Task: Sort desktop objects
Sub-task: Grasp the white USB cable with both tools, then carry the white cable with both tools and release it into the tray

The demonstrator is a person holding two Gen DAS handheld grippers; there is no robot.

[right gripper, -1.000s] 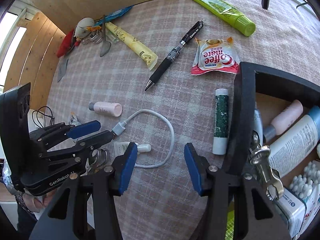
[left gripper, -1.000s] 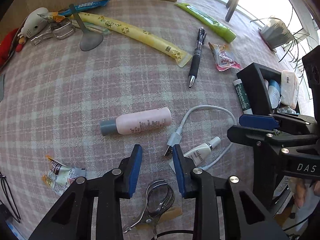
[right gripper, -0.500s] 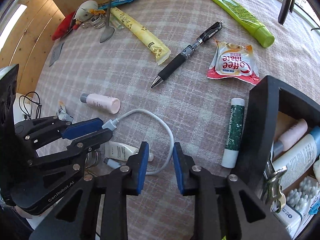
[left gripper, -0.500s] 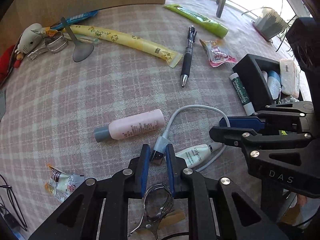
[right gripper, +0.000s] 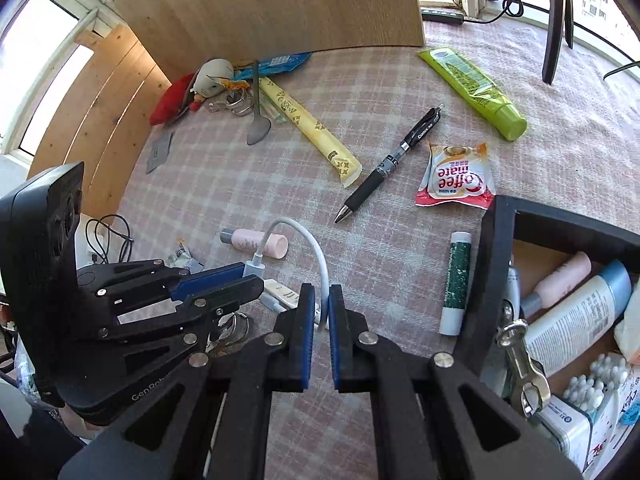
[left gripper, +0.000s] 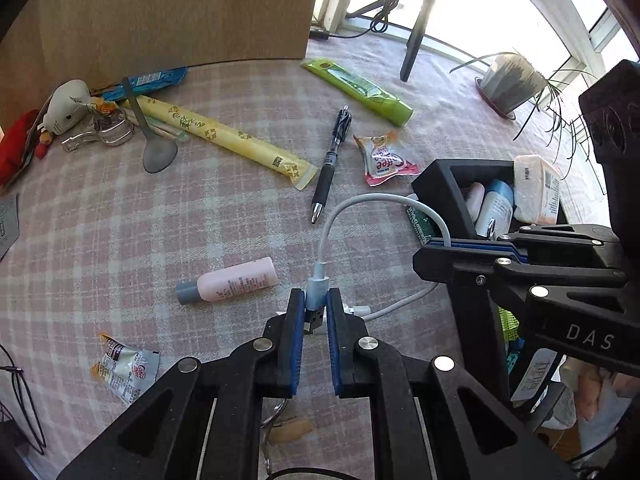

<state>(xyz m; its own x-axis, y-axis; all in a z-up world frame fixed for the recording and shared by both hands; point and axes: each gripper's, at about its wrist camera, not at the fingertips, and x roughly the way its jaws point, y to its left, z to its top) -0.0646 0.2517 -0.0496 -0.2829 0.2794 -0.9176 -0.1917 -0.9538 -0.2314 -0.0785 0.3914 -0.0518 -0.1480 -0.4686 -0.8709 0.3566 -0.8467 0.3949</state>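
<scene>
White rubbery cable [left gripper: 362,204] arches between both tools.

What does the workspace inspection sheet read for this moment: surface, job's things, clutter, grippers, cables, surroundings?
Surface: plaid tablecloth, covered with scattered items.
Job's things: white USB cable lifted in an arch; black organizer box partly filled with bottles.
Clutter: pink bottle, black pen, green tube, coffee sachet, yellow tea stick, spoon.
Grippers: left gripper shut on the cable's USB plug; right gripper shut on its cord.
Cables: black wires at the table edge.
Surroundings: wooden board, potted plant.
</scene>
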